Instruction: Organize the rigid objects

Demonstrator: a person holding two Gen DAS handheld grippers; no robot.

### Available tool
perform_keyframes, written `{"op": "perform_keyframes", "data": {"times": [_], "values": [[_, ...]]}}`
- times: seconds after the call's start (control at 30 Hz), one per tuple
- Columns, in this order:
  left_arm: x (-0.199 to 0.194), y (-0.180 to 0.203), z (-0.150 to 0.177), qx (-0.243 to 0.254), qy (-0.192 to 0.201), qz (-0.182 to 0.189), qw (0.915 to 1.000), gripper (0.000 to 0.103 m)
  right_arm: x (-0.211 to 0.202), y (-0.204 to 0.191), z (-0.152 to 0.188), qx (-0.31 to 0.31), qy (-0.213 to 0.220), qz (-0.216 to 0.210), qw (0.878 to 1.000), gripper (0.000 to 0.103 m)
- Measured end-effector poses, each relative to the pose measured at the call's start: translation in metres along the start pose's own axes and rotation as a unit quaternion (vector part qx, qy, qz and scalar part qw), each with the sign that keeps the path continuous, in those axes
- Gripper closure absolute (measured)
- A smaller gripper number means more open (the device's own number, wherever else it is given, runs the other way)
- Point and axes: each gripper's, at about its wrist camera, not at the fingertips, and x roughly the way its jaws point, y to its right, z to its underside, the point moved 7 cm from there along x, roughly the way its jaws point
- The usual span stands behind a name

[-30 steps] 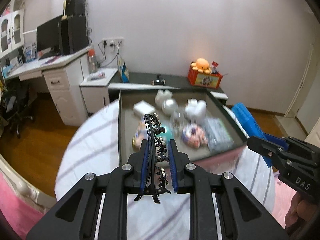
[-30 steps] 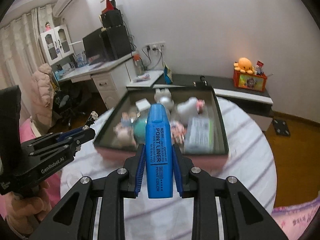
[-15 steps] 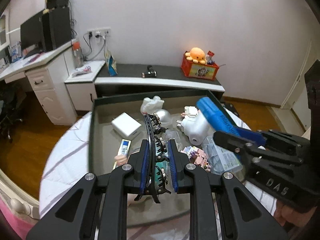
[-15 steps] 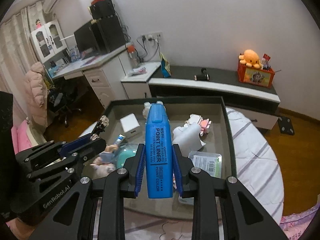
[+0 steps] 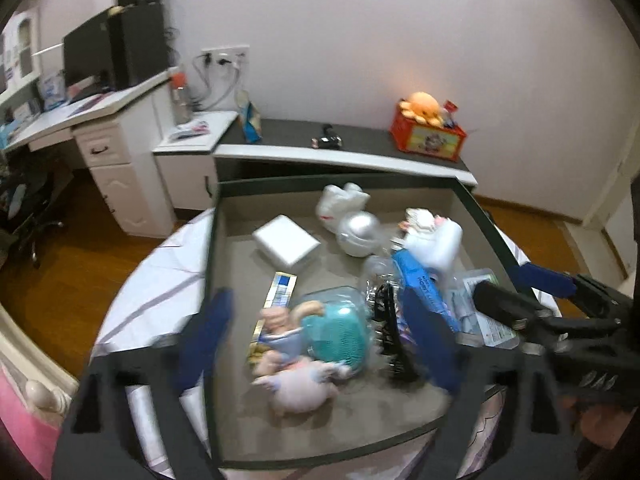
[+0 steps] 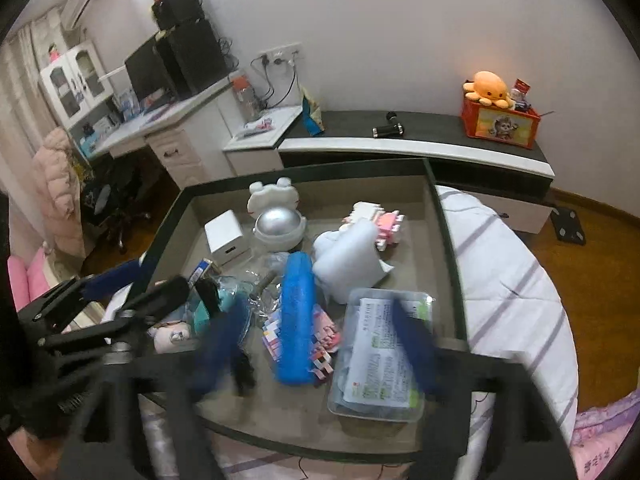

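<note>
A dark-rimmed tray (image 5: 214,240) (image 6: 438,216) on a round white table holds several toys and boxes. The black hair claw clip (image 5: 394,340) lies in the tray by a teal brush (image 5: 340,330). The blue highlighter (image 6: 297,316) (image 5: 424,288) lies in the tray on a pink packet, beside a clear plastic box (image 6: 380,356). My left gripper (image 5: 320,344) is open over the tray, blurred. My right gripper (image 6: 320,348) is open, its fingers either side of the highlighter and apart from it.
In the tray are a white box (image 5: 286,242), a silver dome (image 6: 278,224), a white plush (image 6: 348,260) and a pink plush (image 5: 296,384). A low dark shelf (image 6: 420,136) with an orange octopus box (image 6: 500,116) and a white desk (image 5: 100,120) stand behind.
Both grippers have opened. The hair clip and the blue highlighter have dropped out of the jaws and now lie in the tray. Both grippers are blurred with motion.
</note>
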Motion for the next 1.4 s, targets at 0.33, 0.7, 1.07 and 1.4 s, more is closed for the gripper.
{"op": "perform_keyframes", "data": {"times": [0.33,0.7,1.07,1.4], "values": [[-0.063,-0.012,0.012,0.017,0.047,-0.057,0.9971,0.0,-0.053,-0.008,0.0,0.031,0.059,0.001,0.998,0.0],[-0.14,-0.01,0.032,0.009,0.084,-0.051,0.9951,0.0,-0.139,-0.045,0.024,0.008,0.13,0.031,0.991,0.0],[-0.237,-0.002,0.072,0.023,0.143,-0.059,0.9877,0.0,-0.235,-0.066,0.08,-0.003,0.204,0.088,0.975,0.0],[-0.3,0.002,0.126,0.002,0.157,-0.034,0.987,0.0,-0.309,-0.082,0.131,-0.005,0.252,0.117,0.961,0.0]]}}
